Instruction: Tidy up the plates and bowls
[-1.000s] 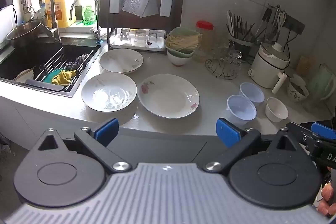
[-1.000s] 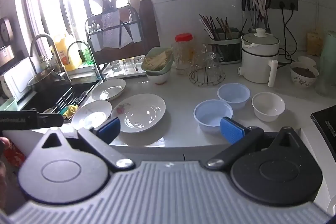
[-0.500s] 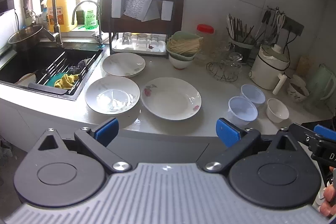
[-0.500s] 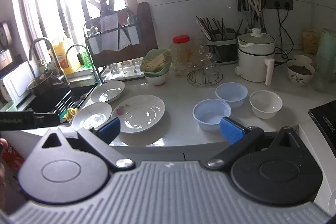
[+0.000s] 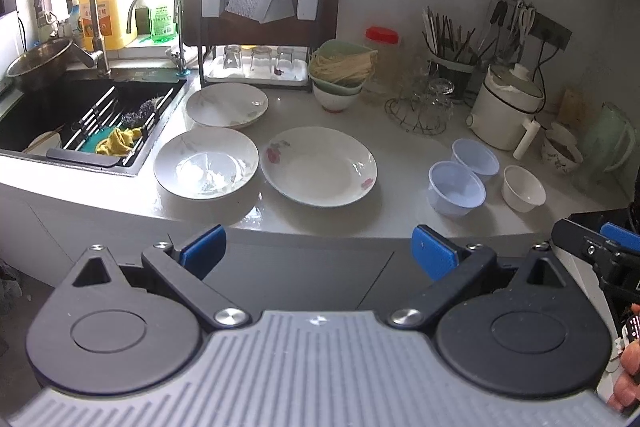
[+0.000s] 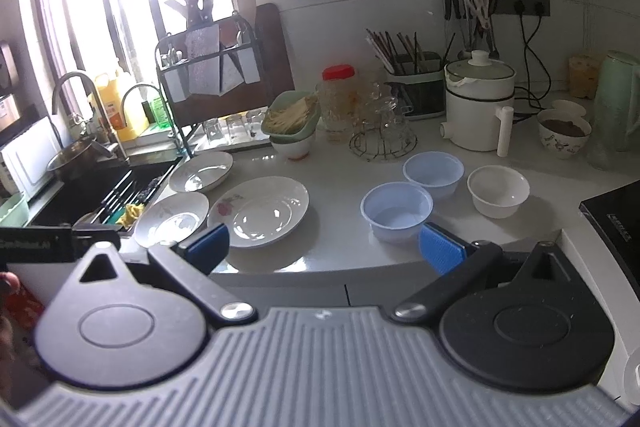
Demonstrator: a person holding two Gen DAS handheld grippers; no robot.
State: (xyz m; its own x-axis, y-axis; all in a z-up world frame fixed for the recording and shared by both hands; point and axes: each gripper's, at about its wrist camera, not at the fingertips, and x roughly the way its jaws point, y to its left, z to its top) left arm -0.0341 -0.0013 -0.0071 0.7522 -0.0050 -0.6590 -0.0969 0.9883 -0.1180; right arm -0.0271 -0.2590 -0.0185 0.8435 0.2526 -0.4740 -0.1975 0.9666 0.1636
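Left wrist view: left gripper (image 5: 318, 253) held back from the counter edge (image 5: 320, 227), blue fingers (image 5: 202, 250) spread wide, gripping nothing. On the white counter, 3 plates: flowered plate (image 5: 319, 166) at centre, plain plate (image 5: 206, 167) just beside it on the left near the sink (image 5: 88, 115), third plate (image 5: 227, 105) behind, in front of the dish rack (image 5: 260, 15). To the right, well apart from the plates, 2 pale blue bowls (image 5: 457, 187) side by side, small white bowl (image 5: 524, 187) near them. Tip of right gripper (image 5: 600, 247) poking in at the right edge.

Right wrist view: right gripper (image 6: 324, 247) also short of the counter, fingers (image 6: 440, 251) released and wide apart, empty. Flowered plate (image 6: 260, 211) ahead on the left, nearer blue bowl (image 6: 396, 211) just beyond the right fingertip, white bowl (image 6: 498, 190) further right, all untouched. Stacked bowls holding noodles (image 6: 292, 125) at the back by the rack.
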